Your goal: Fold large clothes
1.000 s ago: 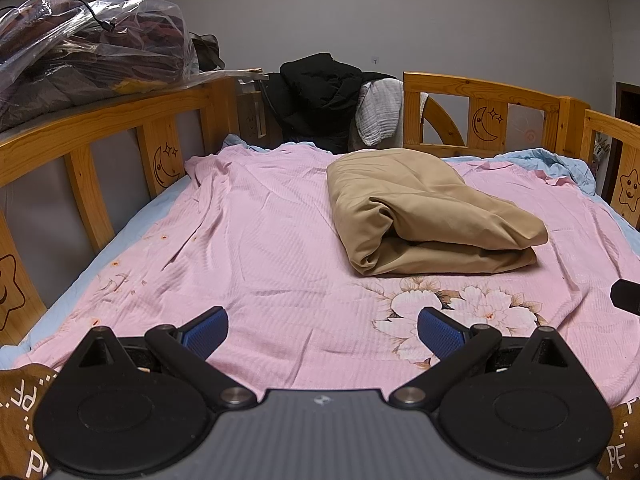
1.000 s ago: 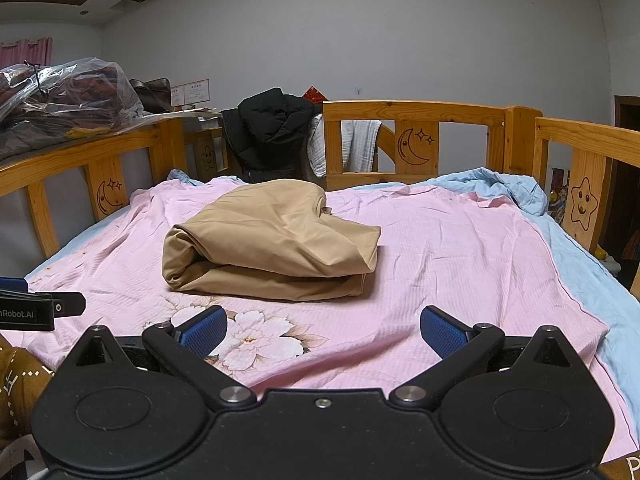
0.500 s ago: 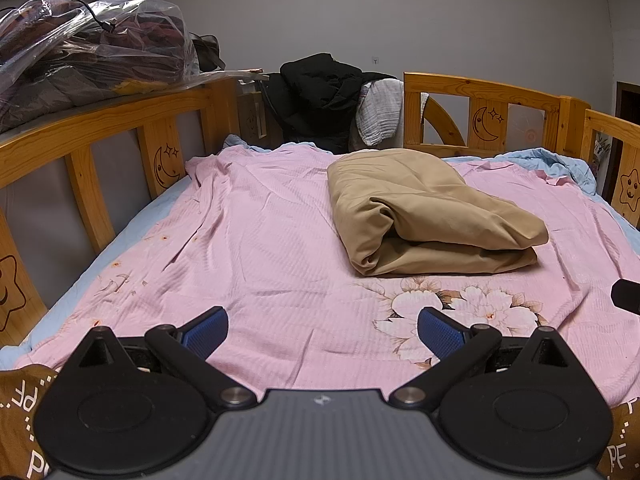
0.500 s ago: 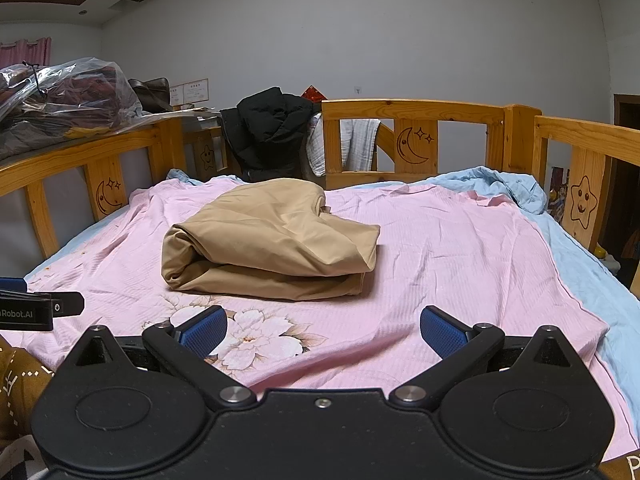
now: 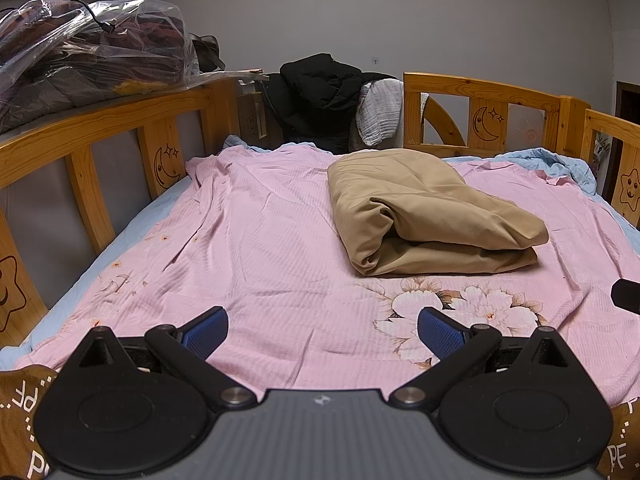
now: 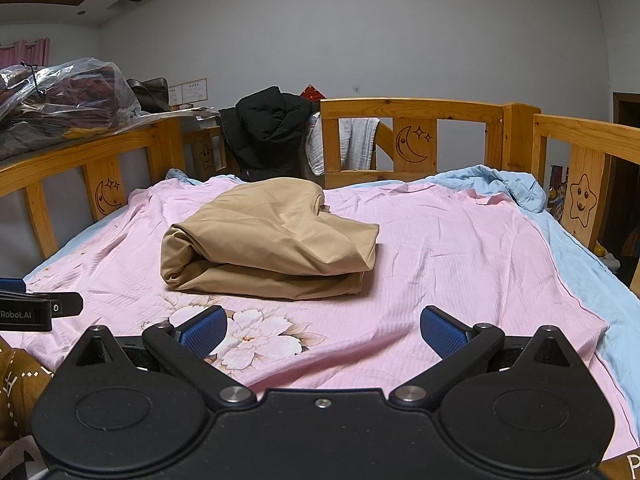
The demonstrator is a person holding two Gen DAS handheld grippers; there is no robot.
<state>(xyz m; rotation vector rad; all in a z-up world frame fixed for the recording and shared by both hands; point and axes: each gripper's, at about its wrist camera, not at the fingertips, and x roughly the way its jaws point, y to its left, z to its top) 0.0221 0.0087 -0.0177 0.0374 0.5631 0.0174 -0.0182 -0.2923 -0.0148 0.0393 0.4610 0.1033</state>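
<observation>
Tan folded garment (image 5: 424, 216) (image 6: 272, 240) lies in a thick bundle on the pink floral sheet (image 5: 260, 248) (image 6: 440, 264) near the middle of the bed, closer to the far rail (image 5: 480, 92) (image 6: 412, 108) than to the near edge. Left gripper (image 5: 322, 330) and right gripper (image 6: 323, 330) hover over the near edge, jaws spread wide, grasping nothing, well apart from the bundle. A black jacket (image 5: 316, 96) (image 6: 268, 132) hangs at the far-left corner.
</observation>
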